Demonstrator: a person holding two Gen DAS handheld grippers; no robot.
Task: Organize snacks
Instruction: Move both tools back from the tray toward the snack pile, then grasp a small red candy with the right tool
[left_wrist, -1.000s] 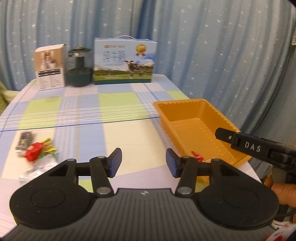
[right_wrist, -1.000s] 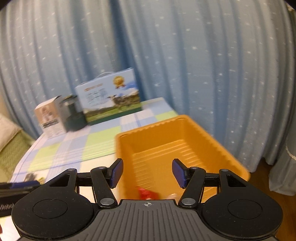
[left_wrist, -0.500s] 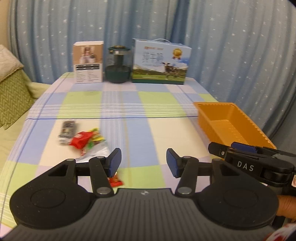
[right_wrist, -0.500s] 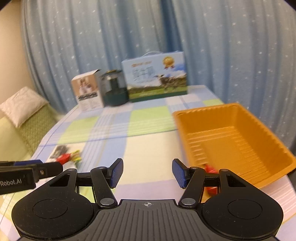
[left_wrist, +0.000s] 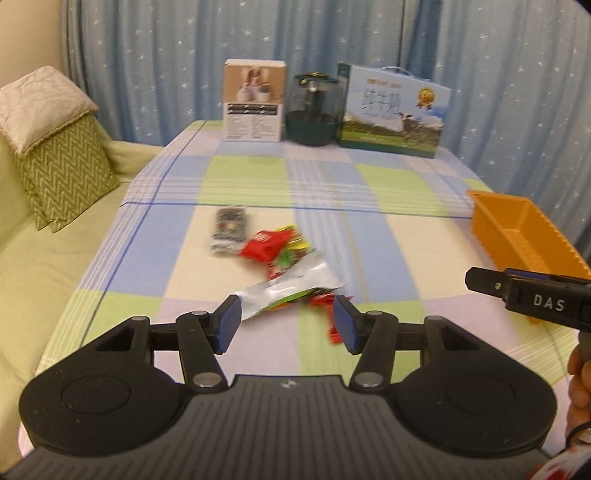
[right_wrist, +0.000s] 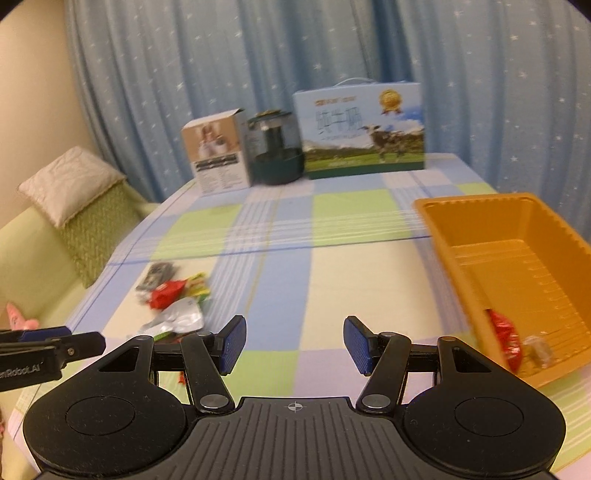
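Since the earlier frames both views have swung away from the orange tray toward the snack pile: a second ago the left tongs (left_wrist: 287, 322) looked over the tray's near corner, and now they hang above the near end of the pile, while the right tongs (right_wrist: 294, 344) have left the tray's mouth and face bare checked cloth.

The left tongs stand partly apart with nothing gripped; seen between the blue pads (left_wrist: 229, 324) are a silver foil packet (left_wrist: 291, 285) and small red wrappers (left_wrist: 322, 300) lying on the tabletop (left_wrist: 388, 236). The right tongs are also partly apart and hold nothing.

Just beyond the silver packet lies a red packet (left_wrist: 263, 244) over some yellow-green ones, and beside that a dark grey packet (left_wrist: 229, 229); all are heaped left of centre on the cloth. The orange tray (right_wrist: 436, 218) sits well apart at the right edge, with a red wrapped snack (right_wrist: 506, 341) and a pale one (right_wrist: 538, 346) in its near corner. In the left wrist view a hand (left_wrist: 580, 384) shows at the right edge.

At the far end stand a white carton (left_wrist: 254, 100), a dark green jar (left_wrist: 314, 109) and a blue milk box (left_wrist: 393, 110) before the starred curtain. A green sofa with cushions (left_wrist: 62, 170) lies to the left.
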